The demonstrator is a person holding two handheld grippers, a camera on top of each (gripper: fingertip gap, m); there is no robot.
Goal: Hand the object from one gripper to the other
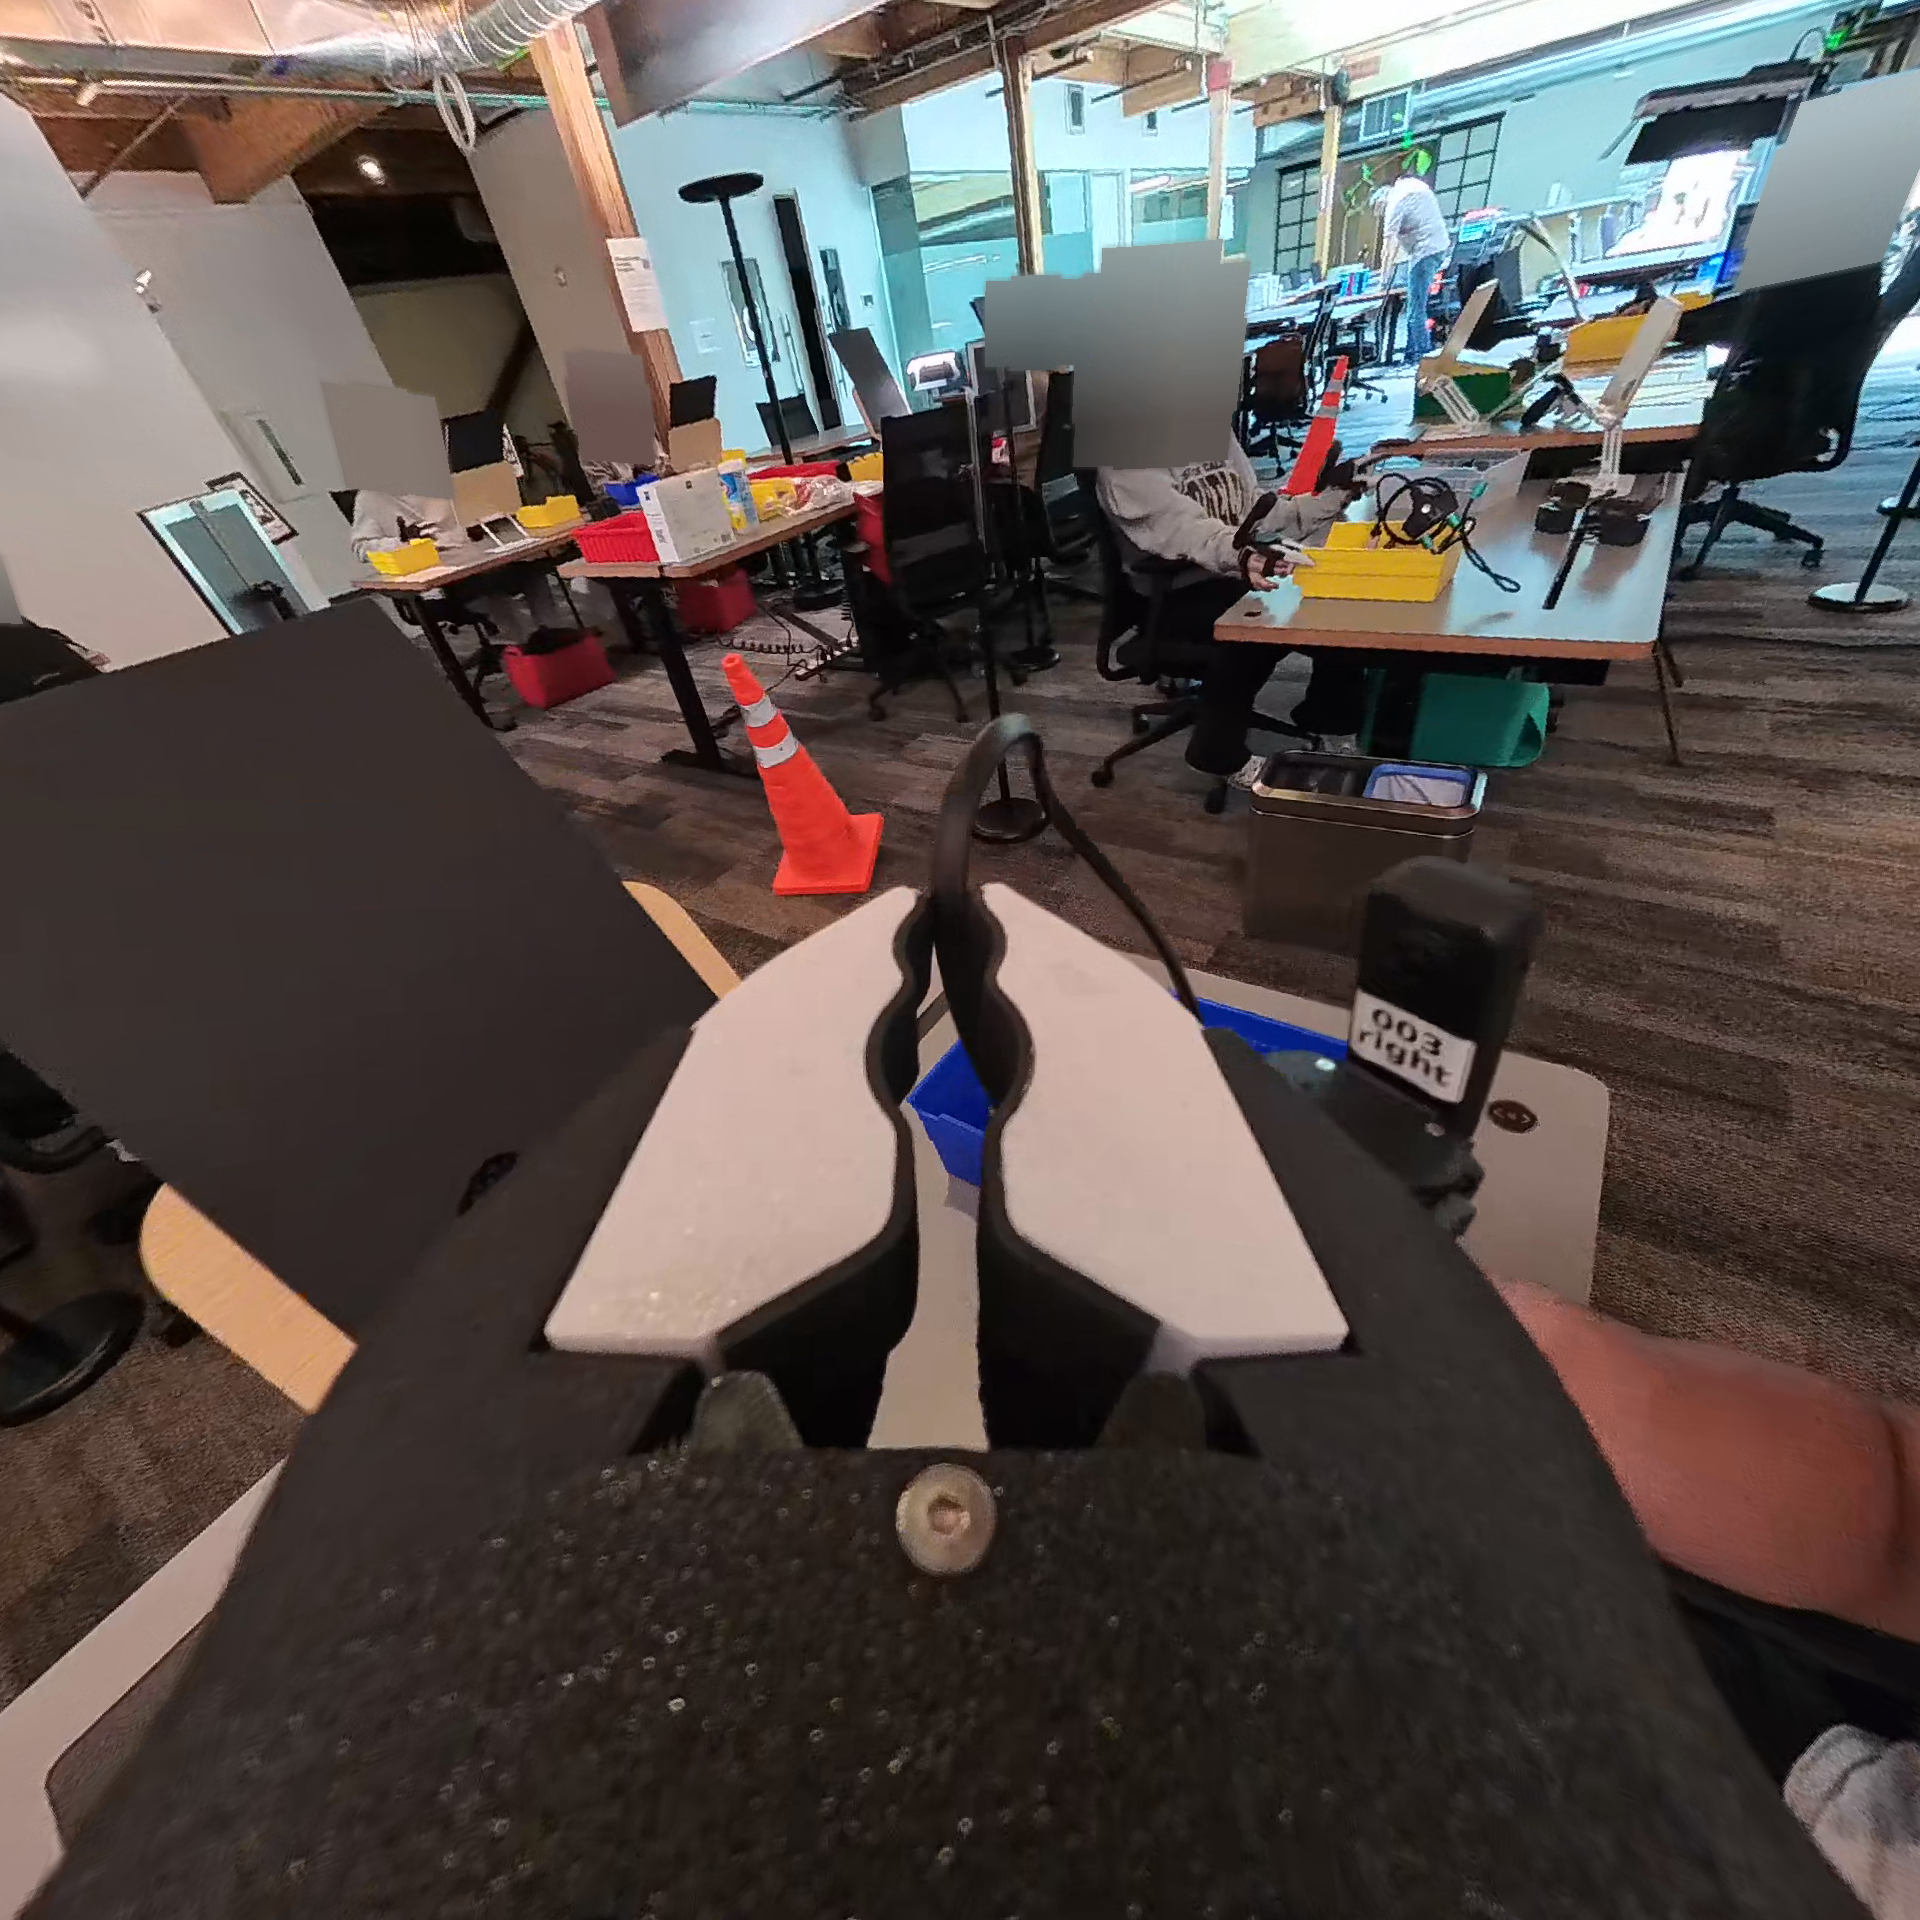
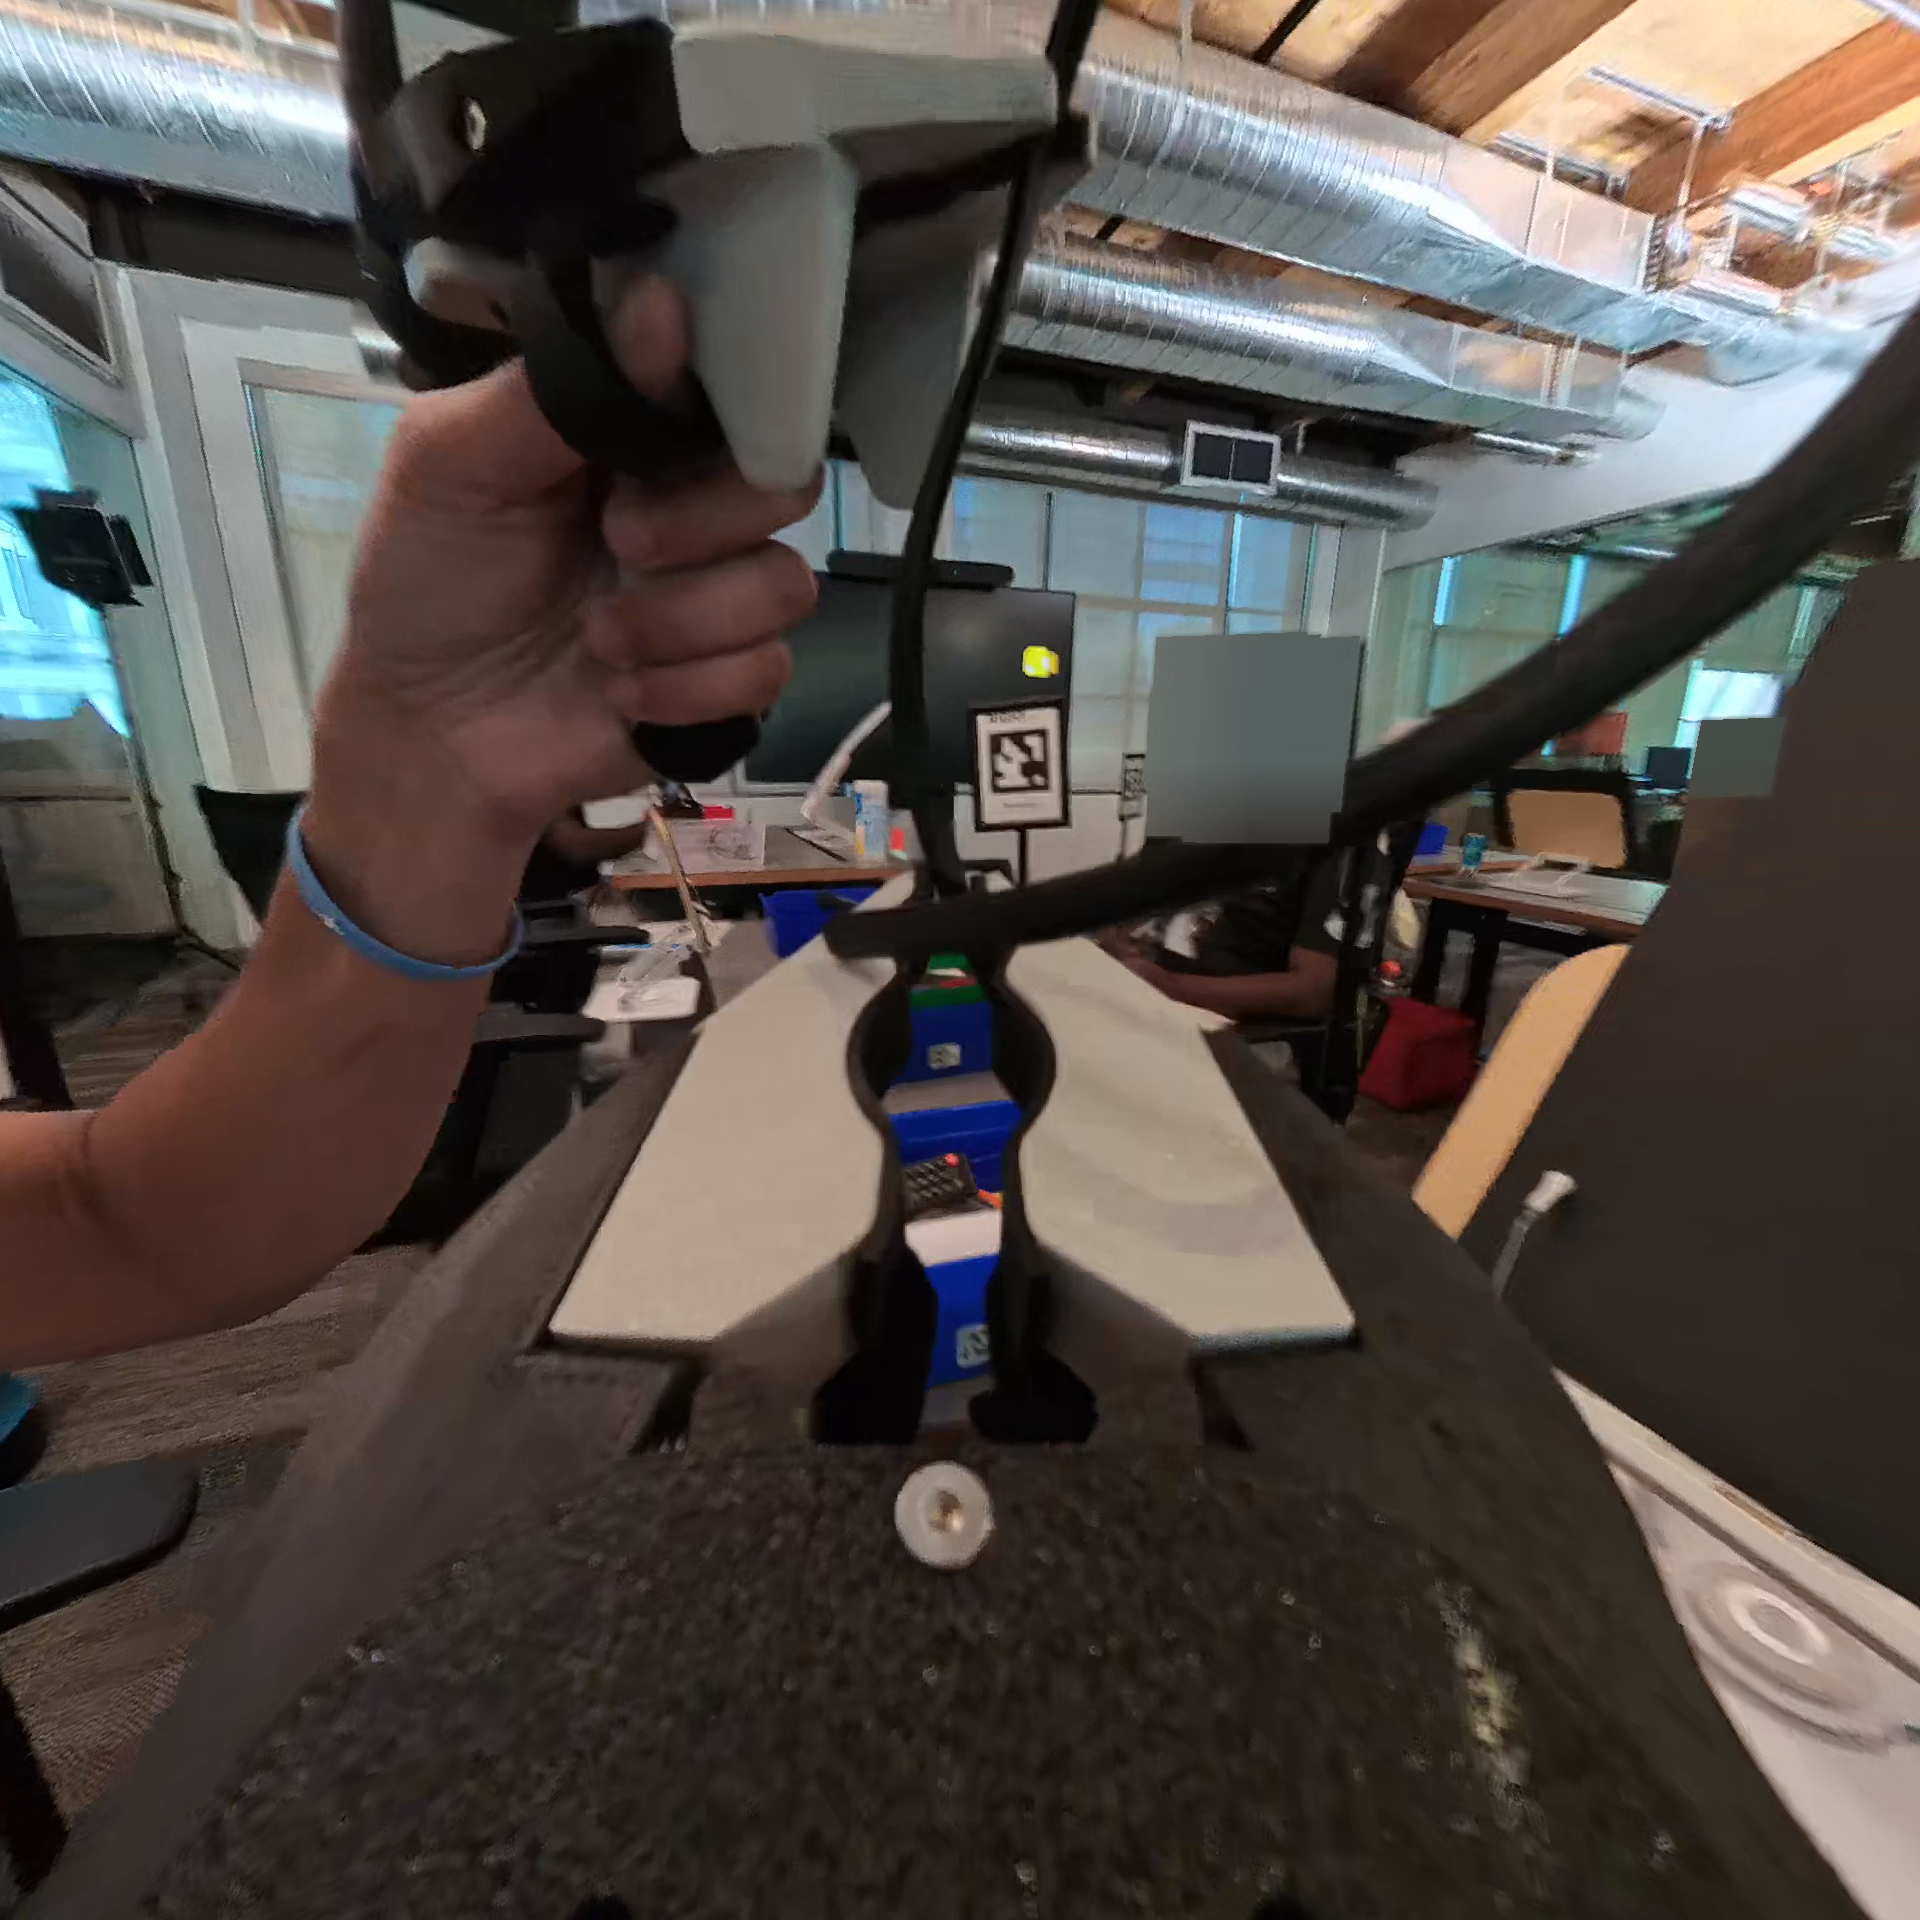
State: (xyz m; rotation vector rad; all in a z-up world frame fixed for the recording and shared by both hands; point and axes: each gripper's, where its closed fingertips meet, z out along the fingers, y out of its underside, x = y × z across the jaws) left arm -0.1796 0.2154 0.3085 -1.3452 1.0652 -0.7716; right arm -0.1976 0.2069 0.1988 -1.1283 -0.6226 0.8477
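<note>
Both tongs are closed on one black cable, the task's object. Left tongs (image 1: pixel 951 935): tips pinched together on the cable (image 1: pixel 961 821), which rises from between them, loops over, and runs down the far side toward the blue bin (image 1: pixel 951 1117). Right tongs (image 2: pixel 951 935): tips closed across another stretch of the same cable (image 2: pixel 1351 769), which lies crosswise at the tips and climbs away to the upper right; a second strand goes straight up to my left tongs, seen above in my left hand (image 2: pixel 540 644).

Beyond the cable, in the left wrist view: the blue bin on the grey tabletop (image 1: pixel 1548 1174), just under the tips; the right unit's camera block (image 1: pixel 1444 987) beside the bin; farther off, an orange cone (image 1: pixel 805 790) on the carpet.

Stage, as I judge it: mid-handover. Receiving grip made; giving grip not yet released. Which tongs give, the pictures do not tell.
</note>
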